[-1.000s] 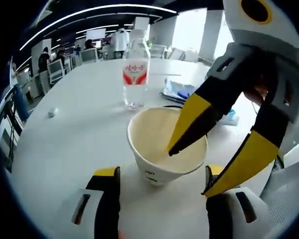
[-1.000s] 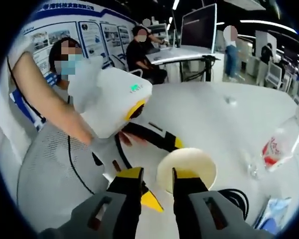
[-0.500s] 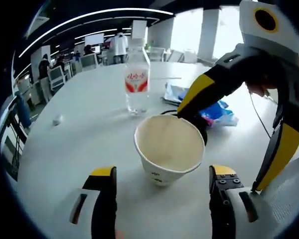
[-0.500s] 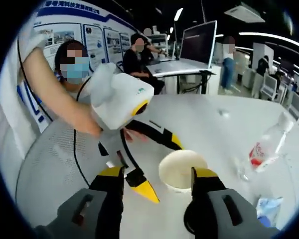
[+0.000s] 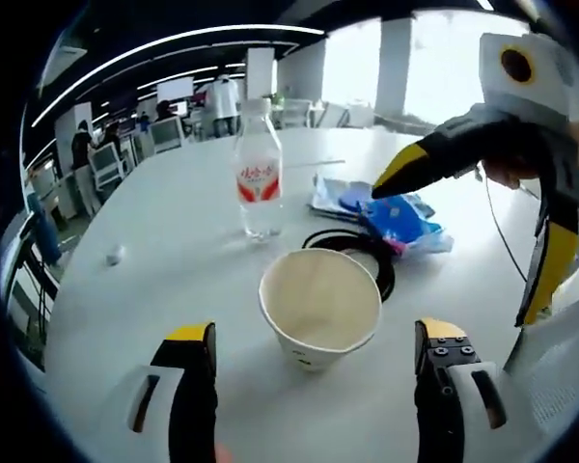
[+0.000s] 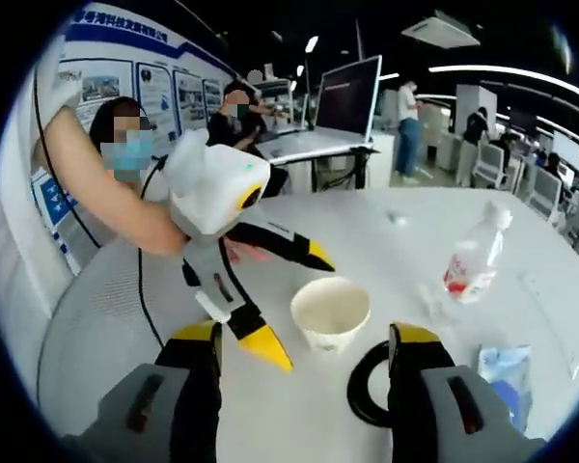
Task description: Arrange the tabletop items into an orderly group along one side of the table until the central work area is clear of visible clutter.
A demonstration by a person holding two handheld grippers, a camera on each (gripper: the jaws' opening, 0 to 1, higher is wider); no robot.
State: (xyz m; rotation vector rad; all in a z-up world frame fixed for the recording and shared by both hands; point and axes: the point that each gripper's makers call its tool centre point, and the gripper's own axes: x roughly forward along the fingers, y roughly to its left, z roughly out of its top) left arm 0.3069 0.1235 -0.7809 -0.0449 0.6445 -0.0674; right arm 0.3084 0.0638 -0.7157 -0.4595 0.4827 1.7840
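A cream paper cup (image 5: 320, 309) stands upright and empty on the white table (image 5: 164, 241), between the tips of my left gripper (image 5: 314, 331), which is open and not touching it. My right gripper (image 5: 454, 256) hangs open to the right of the cup, apart from it. In the right gripper view the cup (image 6: 330, 311) stands just ahead of my right gripper (image 6: 304, 333), with the left gripper (image 6: 309, 313) coming in from the left, its jaws spread on either side of the cup. Beyond the cup stands a clear water bottle (image 5: 259, 174) with a red label (image 6: 471, 260).
A black cable coil (image 5: 352, 249) lies right behind the cup, also (image 6: 372, 386). A blue packet (image 5: 396, 217) lies beyond the cable coil (image 6: 507, 371). A small white scrap (image 5: 116, 255) sits far left. A person's arm (image 6: 96, 183) and a grey mesh chair (image 6: 87, 318) border the table.
My right gripper was pinched on the cup's rim, with one jaw inside; it has opened, let go and drawn back. The left gripper has backed off slightly. The cup stays in place.
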